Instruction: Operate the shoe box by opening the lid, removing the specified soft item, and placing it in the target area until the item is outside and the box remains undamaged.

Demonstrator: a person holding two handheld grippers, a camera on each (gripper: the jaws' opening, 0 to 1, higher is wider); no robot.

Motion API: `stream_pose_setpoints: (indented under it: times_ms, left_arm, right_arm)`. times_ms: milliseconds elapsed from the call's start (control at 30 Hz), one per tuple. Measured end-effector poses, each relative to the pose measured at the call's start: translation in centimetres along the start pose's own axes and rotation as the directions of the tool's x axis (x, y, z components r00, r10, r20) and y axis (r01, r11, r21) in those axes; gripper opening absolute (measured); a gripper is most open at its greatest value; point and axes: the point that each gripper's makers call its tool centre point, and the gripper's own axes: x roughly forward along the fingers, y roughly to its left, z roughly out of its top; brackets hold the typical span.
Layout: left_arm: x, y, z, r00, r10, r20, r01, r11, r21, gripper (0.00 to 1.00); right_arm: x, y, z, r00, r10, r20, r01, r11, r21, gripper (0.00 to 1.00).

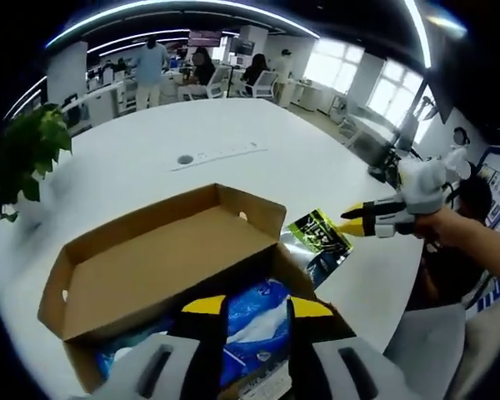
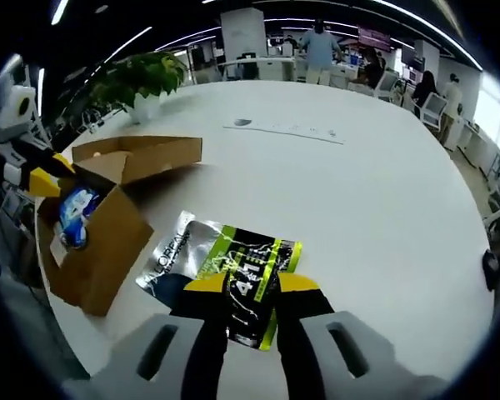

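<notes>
White desk [image 2: 383,192] runs wide across both views. We see the shoe box [image 1: 162,267] at lower centre of the left gripper view, lid already open, a blue soft pack [image 1: 254,321] inside. The green-and-silver pouch [image 2: 233,267] lies outside, just beside the box. Our right gripper [image 2: 250,287] sits parted over it, apparently releasing; next we should lift clear. Our left gripper [image 1: 258,308] hangs open over the box.
</notes>
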Motion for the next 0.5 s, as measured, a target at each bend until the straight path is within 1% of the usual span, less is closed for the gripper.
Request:
stream_pose_setpoints:
  times_ms: [67, 167, 233, 333, 467, 500]
  left_arm:
    - [-0.6, 0.3, -0.2, 1.0, 0.009, 0.006, -0.009, 1.0, -0.01, 0.29]
    - [-1.3, 1.5, -0.8, 0.999, 0.033, 0.009, -0.033, 0.999, -0.022, 0.29]
    - [-1.7, 2.0, -1.1, 0.999, 0.045, 0.011, -0.044, 0.999, -0.029, 0.29]
    - [-2.5, 3.0, -1.7, 0.998, 0.068, 0.016, -0.067, 0.997, -0.049, 0.3]
    - [-3.5, 3.5, -2.8, 0.995, 0.094, 0.016, -0.093, 0.994, -0.053, 0.3]
    - [-3.7, 3.9, -2.9, 0.995, 0.101, 0.018, -0.1, 0.993, -0.057, 0.3]
  right_arm:
    - [-0.5, 1.0, 0.3, 1.0, 0.02, 0.009, -0.02, 1.0, -0.004, 0.23]
    - [-1.2, 2.2, 1.0, 0.999, 0.045, 0.027, -0.044, 0.999, -0.01, 0.24]
    - [-1.5, 3.0, 1.3, 0.997, 0.063, 0.037, -0.063, 0.998, -0.009, 0.25]
    - [-2.3, 4.7, 2.1, 0.993, 0.099, 0.057, -0.098, 0.995, -0.015, 0.25]
    - [-3.0, 6.4, 3.1, 0.988, 0.132, 0.081, -0.132, 0.991, -0.012, 0.26]
    - [-3.1, 6.8, 3.3, 0.986, 0.141, 0.086, -0.141, 0.99, -0.012, 0.26]
